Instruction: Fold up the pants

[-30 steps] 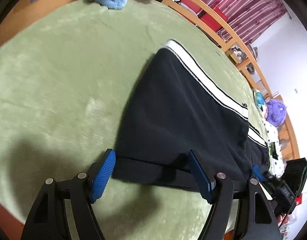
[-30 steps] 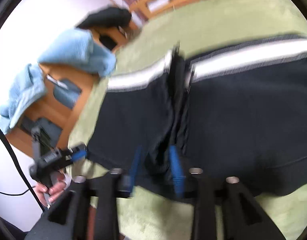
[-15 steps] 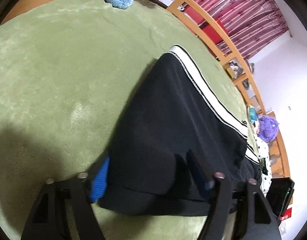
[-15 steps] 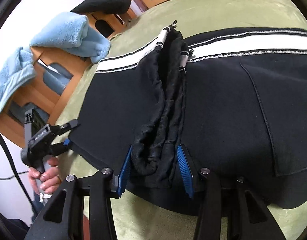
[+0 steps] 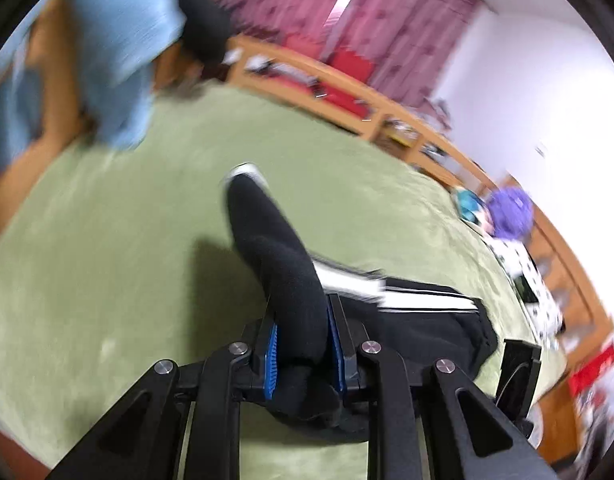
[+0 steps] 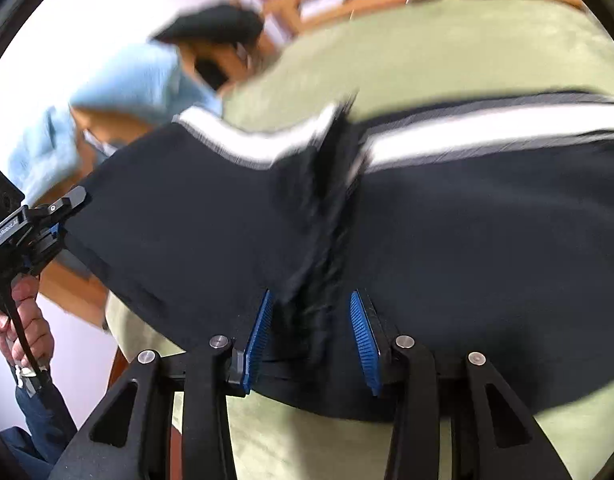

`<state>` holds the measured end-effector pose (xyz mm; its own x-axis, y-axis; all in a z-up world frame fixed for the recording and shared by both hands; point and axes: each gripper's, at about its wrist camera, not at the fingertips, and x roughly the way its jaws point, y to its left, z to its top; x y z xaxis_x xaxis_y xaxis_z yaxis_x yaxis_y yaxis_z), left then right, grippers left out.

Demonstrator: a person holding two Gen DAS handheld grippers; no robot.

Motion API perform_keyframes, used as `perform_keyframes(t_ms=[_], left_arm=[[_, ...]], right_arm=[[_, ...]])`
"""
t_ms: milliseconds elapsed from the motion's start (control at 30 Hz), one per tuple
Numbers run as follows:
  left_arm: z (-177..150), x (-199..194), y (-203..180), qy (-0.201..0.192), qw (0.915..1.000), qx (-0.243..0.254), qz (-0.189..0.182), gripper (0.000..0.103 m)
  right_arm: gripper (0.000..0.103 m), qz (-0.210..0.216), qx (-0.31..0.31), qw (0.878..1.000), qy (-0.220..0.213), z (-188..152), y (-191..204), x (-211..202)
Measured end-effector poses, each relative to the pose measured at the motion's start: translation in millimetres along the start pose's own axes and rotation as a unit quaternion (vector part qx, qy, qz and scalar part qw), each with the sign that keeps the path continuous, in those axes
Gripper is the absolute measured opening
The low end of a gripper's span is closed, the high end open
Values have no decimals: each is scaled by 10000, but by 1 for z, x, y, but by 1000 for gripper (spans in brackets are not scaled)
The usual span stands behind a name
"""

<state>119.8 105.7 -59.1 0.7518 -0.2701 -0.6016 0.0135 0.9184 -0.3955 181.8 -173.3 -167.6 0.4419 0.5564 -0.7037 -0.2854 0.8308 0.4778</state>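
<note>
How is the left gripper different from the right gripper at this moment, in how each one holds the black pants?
The left gripper has its blue pads pressed tight on a bunched end of the black pants, while the right gripper has its pads set wider around a thick gathered fold. The left gripper carries its cloth raised above the green blanket; by the right gripper the pants seem to lie on it. Both have black frames and ribbed blue pads.

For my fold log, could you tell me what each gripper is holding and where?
Left gripper: the pants, by a bunched, lifted end. Right gripper: the pants' gathered middle fold sits between its fingers; whether clamped is unclear.
</note>
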Motion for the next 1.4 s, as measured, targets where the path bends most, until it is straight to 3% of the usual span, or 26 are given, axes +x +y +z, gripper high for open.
perform_keyframes(t_ms=[167,300,467,533,600,700,867,1067,1133,1167,1233,1400], left_arm=[[33,13,-115,-104,9955,824,-453,20],[39,37,-198,22,9881,1234,-917,19],[21,99,-313,526,9686,1642,-1793,16],[9,123,-342,804,9560,1606,-2320,15],[-1,131,-355,1004,9484,1696,-2485,16],[-14,134,-345,884,9561,1888,-2058,26],[-27,151,-280,1308,9702,1538,-1342,35],[-51,149,-185,1712,9802,812,-573,39],[-58,145,-164,1747,9814,628,-483,45],[-61,143,-156,1753,9819,554,-455,46],[-66,140,-140,1767,9827,404,-373,46],[-75,141,-128,1813,9820,292,-441,46]], right_arm=[[46,-512,438,9956,-648,-2,-75,-84],[46,-884,1057,9859,-946,-17,-139,-134],[46,-1159,1810,9687,-1239,-45,-202,-184],[46,-1189,1931,9656,-1277,-53,-216,-195],[46,-1264,1969,9638,-1280,-56,-223,-201],[47,-1165,1925,9638,-1430,-54,-229,-214],[54,-688,1897,9654,-1649,-30,-231,-202],[53,-607,1825,9758,-1043,-4,-220,-136],[44,-712,1914,9755,-818,4,-216,-117],[33,-860,1861,9752,-827,8,-210,-115],[23,-1040,1404,9794,-1014,15,-191,-124],[12,-1058,1229,9730,-1640,18,-183,-173]])
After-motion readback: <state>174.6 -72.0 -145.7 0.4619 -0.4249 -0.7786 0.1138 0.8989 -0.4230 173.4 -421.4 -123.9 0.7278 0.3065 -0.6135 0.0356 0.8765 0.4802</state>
